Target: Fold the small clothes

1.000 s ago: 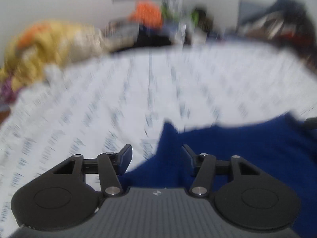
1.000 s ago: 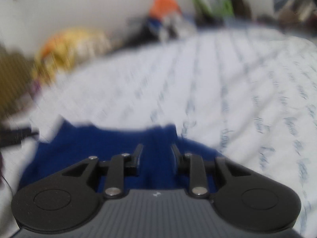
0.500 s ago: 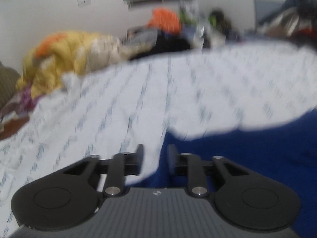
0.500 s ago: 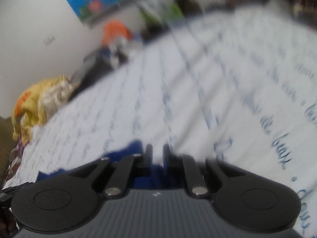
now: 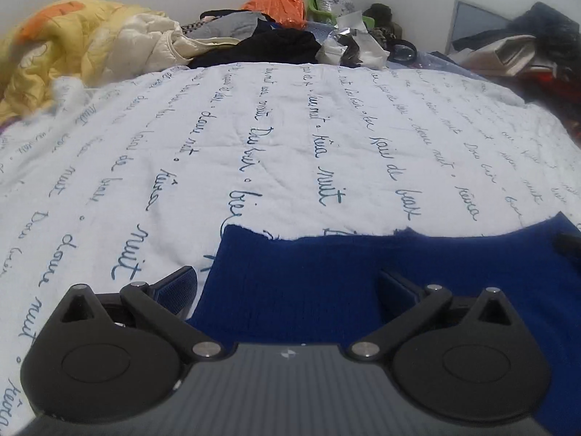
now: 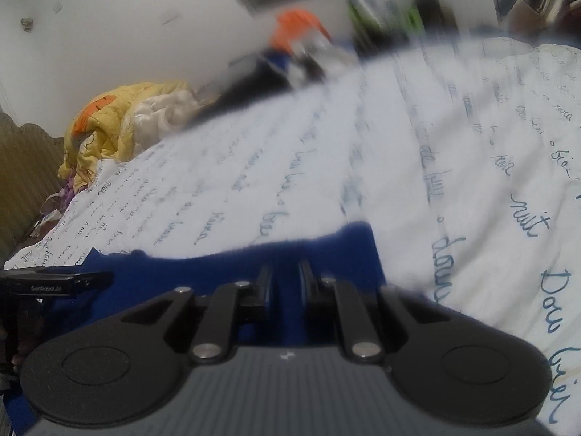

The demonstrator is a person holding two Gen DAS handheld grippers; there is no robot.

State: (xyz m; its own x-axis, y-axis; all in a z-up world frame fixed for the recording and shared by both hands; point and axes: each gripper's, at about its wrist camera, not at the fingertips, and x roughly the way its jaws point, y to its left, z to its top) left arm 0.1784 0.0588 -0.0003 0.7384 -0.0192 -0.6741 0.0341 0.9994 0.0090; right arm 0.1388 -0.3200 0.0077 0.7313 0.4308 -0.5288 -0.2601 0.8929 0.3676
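Note:
A dark blue knit garment point(image 5: 326, 265) lies flat on a white bedspread point(image 5: 290, 138) printed with blue script. My left gripper point(image 5: 287, 283) is open, its fingers spread wide over the garment's left edge. In the right wrist view the same blue garment point(image 6: 326, 250) lies under my right gripper point(image 6: 285, 276), whose fingers are nearly together with blue cloth between them. The tip of the left gripper point(image 6: 72, 279) shows at the left edge of that view.
A yellow and orange quilt point(image 5: 72, 47) is piled at the far left of the bed. Dark clothes point(image 5: 261, 47), an orange bag point(image 5: 279, 0) and other clutter line the far edge. More piled items point(image 5: 526, 47) sit at the far right.
My left gripper has opened wide from nearly shut and let the blue garment's edge down flat. My right gripper stays closed on the cloth and has shifted a little.

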